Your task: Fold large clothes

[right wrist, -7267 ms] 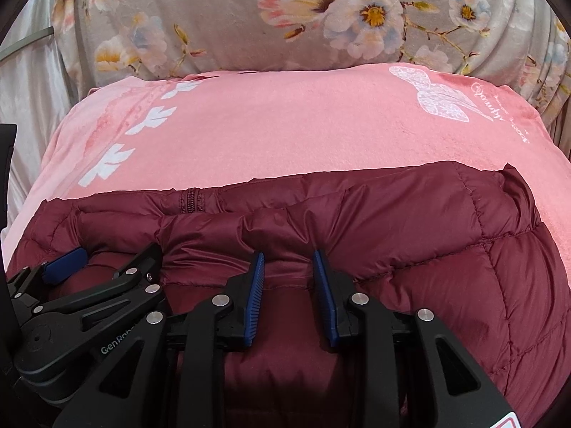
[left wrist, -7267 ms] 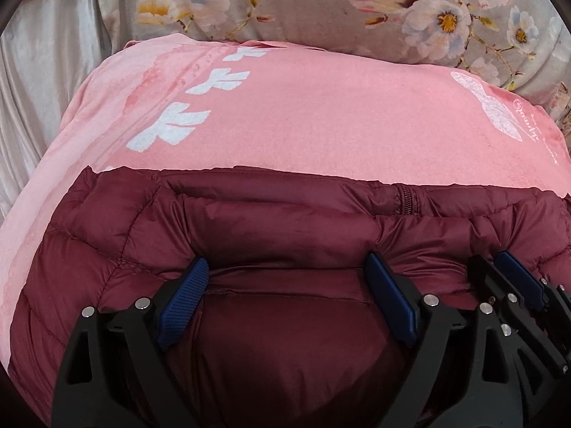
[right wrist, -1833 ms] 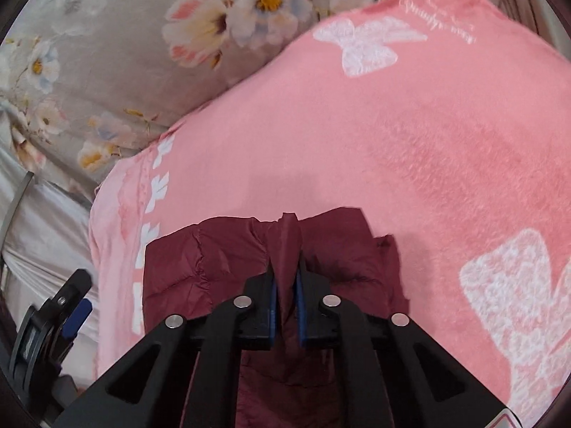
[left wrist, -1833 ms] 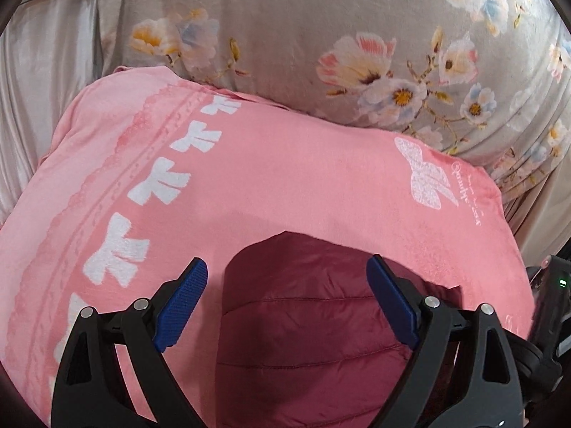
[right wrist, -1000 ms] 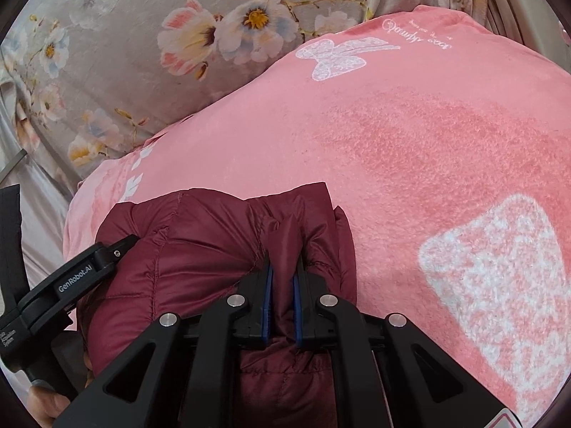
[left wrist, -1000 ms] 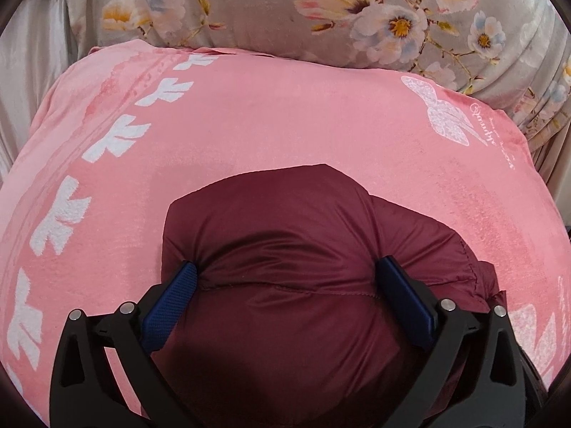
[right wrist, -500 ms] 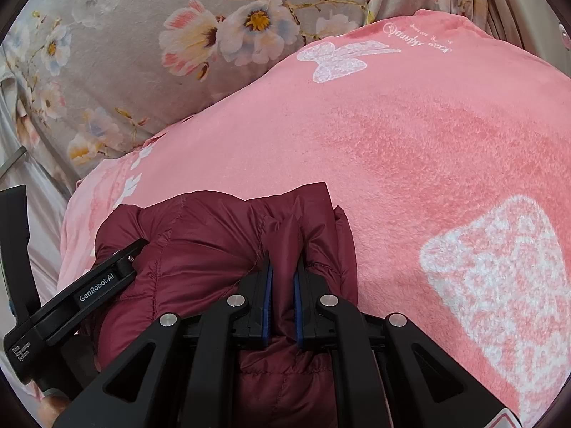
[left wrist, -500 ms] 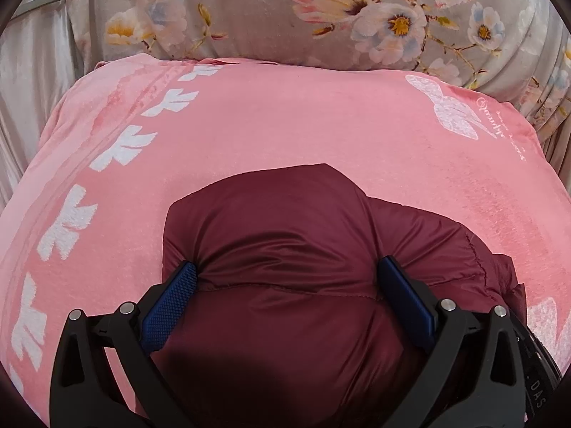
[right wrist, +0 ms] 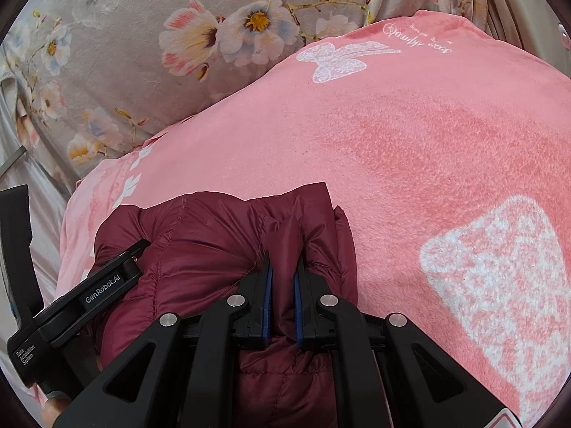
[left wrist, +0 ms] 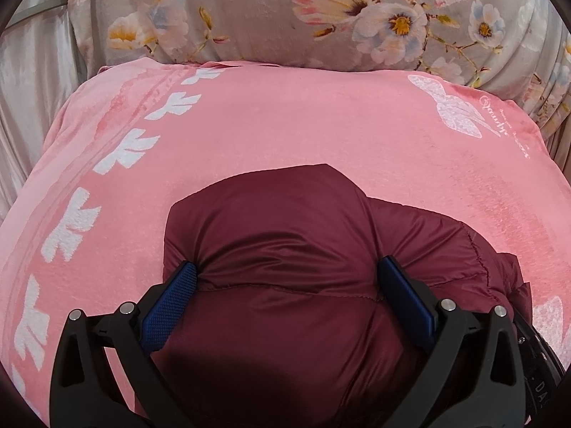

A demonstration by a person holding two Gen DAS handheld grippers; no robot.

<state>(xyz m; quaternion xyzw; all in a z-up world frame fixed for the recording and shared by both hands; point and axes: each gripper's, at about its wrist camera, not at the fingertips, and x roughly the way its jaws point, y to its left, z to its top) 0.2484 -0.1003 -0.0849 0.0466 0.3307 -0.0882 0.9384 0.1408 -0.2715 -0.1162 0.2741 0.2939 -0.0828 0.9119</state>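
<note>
A maroon puffer jacket [left wrist: 285,221] lies folded into a compact bundle on a pink blanket [left wrist: 285,125]. My left gripper [left wrist: 285,273] stands open and wide astride the bundle, its blue pads [left wrist: 171,296] touching the puffy sides, which bulge up between them. In the right wrist view my right gripper [right wrist: 283,267] is shut on an upright ridge of the jacket [right wrist: 200,249] at the bundle's right edge. One black finger of the left gripper [right wrist: 114,278] rests on the bundle's left part. The underside of the bundle is hidden.
The pink blanket [right wrist: 410,149] has white bow prints and spreads far and right of the bundle. Grey floral bedding [left wrist: 321,18] rises behind it. Silvery cloth [left wrist: 32,71] hangs at the far left. Part of a hand [right wrist: 53,408] shows at the lower left.
Since several seconds ago the spread jacket has become a small bundle. The left gripper came down astride it. Over the last second almost nothing has moved; the right grip holds.
</note>
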